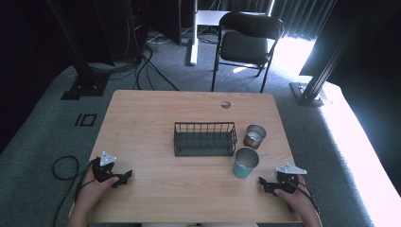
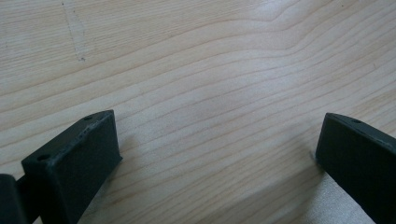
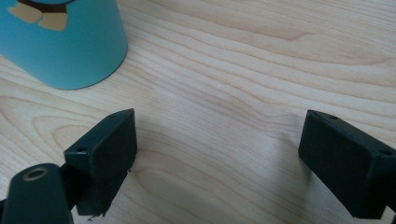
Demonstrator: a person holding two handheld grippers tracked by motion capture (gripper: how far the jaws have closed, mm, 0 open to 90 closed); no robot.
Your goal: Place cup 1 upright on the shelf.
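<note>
I see a dim room with grey carpet, black curtains and a folding chair (image 1: pixel 249 40) beyond a pale wooden table (image 1: pixel 156 113); the tabletop shows wavy grain lines, smooth and matte, with a round cable hole near its far edge. A dark wire rack (image 1: pixel 204 139) stands at the middle, oblong, with thin upright bars along its walls.

My left gripper (image 1: pixel 122 179) rests low at the near left of the table, held by a hand (image 1: pixel 90 193). In the left gripper view its jaws stand wide apart, blocky black pads over bare wood, nothing between them. My right gripper (image 1: pixel 263 183) sits at the near right, and in the right gripper view its jaws are likewise spread, gripping nothing.

The thing nearest my right gripper is a teal cup (image 1: pixel 245 163), upright, just right of the rack's near corner and near my right jaws but apart from them. It is a tapered cylinder with a shiny metal inside; its outer wall is flat teal with part of a brown and tan print showing in the right gripper view (image 3: pixel 60 42). Just behind it stands a brown cup (image 1: pixel 255 136), also metal-lined, beside the rack's right end.
</note>
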